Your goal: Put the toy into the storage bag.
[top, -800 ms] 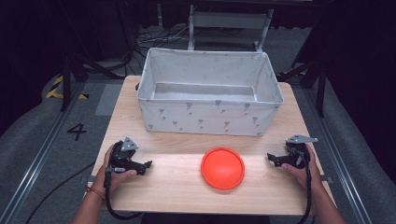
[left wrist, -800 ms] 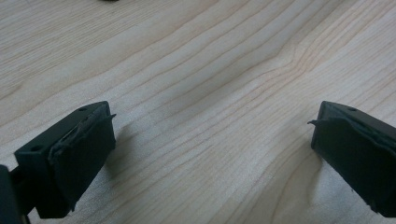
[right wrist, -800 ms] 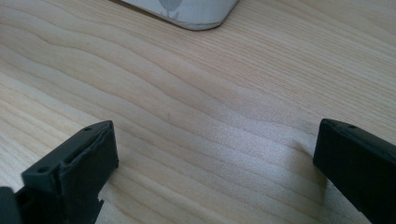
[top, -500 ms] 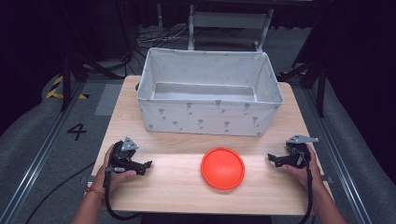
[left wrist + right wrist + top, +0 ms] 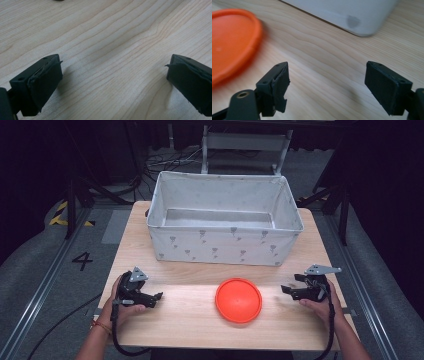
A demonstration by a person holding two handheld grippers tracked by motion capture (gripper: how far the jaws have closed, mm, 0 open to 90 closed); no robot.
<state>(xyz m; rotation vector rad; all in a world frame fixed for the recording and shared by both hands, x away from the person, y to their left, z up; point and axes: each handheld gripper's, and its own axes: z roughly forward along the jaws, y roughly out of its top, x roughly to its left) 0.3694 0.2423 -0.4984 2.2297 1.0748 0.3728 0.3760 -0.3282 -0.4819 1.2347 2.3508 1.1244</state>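
1. Orange disc [image 5: 239,299]: flat, round, uniformly bright orange, with a raised rim all round and a slightly dished centre. Matte surface with no markings visible. It lies flat on the wooden table [image 5: 190,320], near the front edge, roughly midway between the two grippers and touching neither.
2. In the right gripper view the disc [image 5: 229,42] sits at upper left, blurred; its rolled rim reads as a thicker, smooth lip and casts a soft shadow on the wood.
3. Fabric bin [image 5: 225,220]: pale grey, rectangular, open-topped, with a small dark repeated print on the walls. It stands behind the disc, apart from it, towards the far side of the table. One rounded corner of the bin [image 5: 352,17] appears at the top of the right gripper view.
4. Left gripper [image 5: 155,296]: held in the person's left hand at the table's front left, well apart from the disc. Jaws spread wide, bare wood between them [image 5: 112,72].
5. Right gripper [image 5: 286,290]: held in the person's right hand at the front right, pointing towards the disc, near it but not touching. Jaws spread, holding nothing [image 5: 327,82].
6. Both pads show frayed edges.
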